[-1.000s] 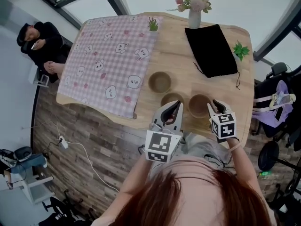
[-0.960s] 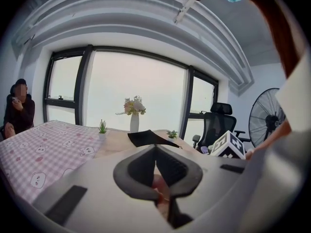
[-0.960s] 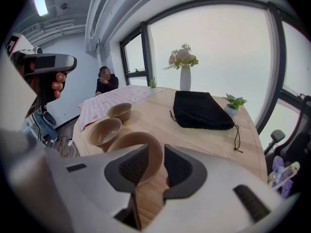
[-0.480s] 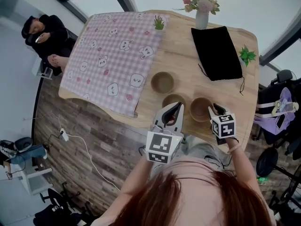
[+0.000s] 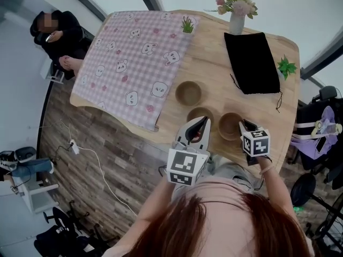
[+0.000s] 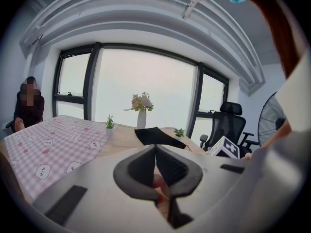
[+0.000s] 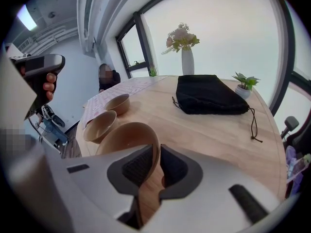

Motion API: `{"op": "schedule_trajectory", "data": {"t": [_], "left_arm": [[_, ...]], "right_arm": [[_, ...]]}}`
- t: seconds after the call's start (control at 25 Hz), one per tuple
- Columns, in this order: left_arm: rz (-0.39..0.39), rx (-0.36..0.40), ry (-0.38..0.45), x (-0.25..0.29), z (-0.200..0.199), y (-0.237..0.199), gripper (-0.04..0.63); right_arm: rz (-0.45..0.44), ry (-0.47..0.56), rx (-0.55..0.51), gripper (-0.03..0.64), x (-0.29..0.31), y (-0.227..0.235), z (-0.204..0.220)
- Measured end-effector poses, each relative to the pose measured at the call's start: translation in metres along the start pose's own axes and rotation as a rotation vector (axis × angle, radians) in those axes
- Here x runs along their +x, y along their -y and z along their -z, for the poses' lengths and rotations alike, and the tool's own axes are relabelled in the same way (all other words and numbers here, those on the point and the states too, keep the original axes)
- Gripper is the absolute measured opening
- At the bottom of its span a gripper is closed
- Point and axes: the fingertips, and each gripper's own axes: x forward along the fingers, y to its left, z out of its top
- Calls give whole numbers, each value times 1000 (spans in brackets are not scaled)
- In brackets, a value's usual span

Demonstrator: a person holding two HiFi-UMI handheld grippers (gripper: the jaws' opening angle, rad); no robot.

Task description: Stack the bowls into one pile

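Three round, thin-walled bowls of matt tan material are standing separately, open side up, on the pale wood-grain worktop (image 5: 214,58): the far bowl (image 5: 188,92) just beside the edge of a pink checked cloth (image 5: 134,63) printed with small animal figures, the middle bowl (image 5: 199,114) nearer the person, and the near bowl (image 5: 229,125) to its right. None is sitting inside another. A soft black pouch (image 5: 252,63) with a drawstring is lying flat farther back, between a white vase (image 5: 236,23) of pale flowers and a small green potted plant (image 5: 286,67). The right tool (image 7: 158,166) is straddling the rim of the near bowl. Its jaws have just been closing, and the right gripper view is showing the thin bowl wall running between the ribbed dark pads, held there. The head view is hiding that contact behind the marker cube. The left tool (image 6: 155,152) is hanging above the worktop's near edge by the middle bowl, its jaws together and holding nothing. Only the head view is giving the layout of all three bowls. The left gripper view is showing no bowl, only cloth, vase, pouch and a black office chair (image 6: 232,123).
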Motion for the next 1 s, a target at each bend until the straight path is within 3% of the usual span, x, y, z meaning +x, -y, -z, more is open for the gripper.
{"op": "schedule_trajectory", "data": {"t": [0.44,1.0], "left_arm": [[-19,-5,10,0,-3,-3,11],[-50,-20,37,-14,-5,-5,11]], "right_arm": [[-43,5,72,18,-4,0,-8],[-47,98,43,17,-21,-5,-30]]}}
